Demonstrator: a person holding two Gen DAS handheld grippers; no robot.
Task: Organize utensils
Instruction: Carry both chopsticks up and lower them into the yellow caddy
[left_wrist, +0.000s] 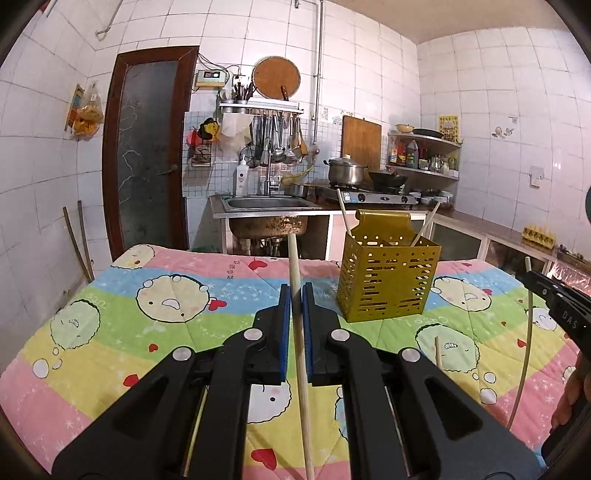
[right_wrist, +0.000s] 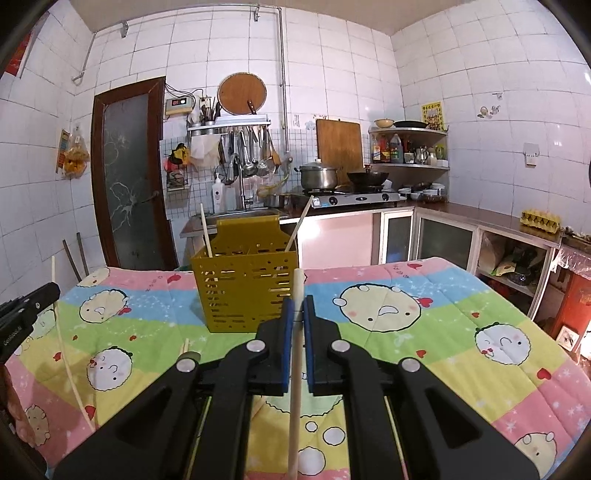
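My left gripper (left_wrist: 295, 295) is shut on a pale wooden chopstick (left_wrist: 293, 258) that points away over the quilt. A yellow perforated utensil holder (left_wrist: 388, 280) stands to its right front with two chopsticks leaning inside. My right gripper (right_wrist: 299, 306) is shut on another chopstick (right_wrist: 299, 282), whose tip reaches the holder (right_wrist: 245, 291) at its right front corner. Each gripper shows at the edge of the other's view: the right gripper (left_wrist: 535, 280) with its chopstick (left_wrist: 529, 317), the left gripper (right_wrist: 48, 291) with its chopstick (right_wrist: 59, 325). One loose chopstick (left_wrist: 439, 352) lies on the quilt.
A cartoon-print quilt (left_wrist: 147, 306) covers the table. Behind it are a steel sink (left_wrist: 267, 203), a gas stove (right_wrist: 354, 199) with a pot and a wok, and a counter with an egg carton (right_wrist: 541, 221) along the right wall. A dark door (left_wrist: 147, 155) stands at the left.
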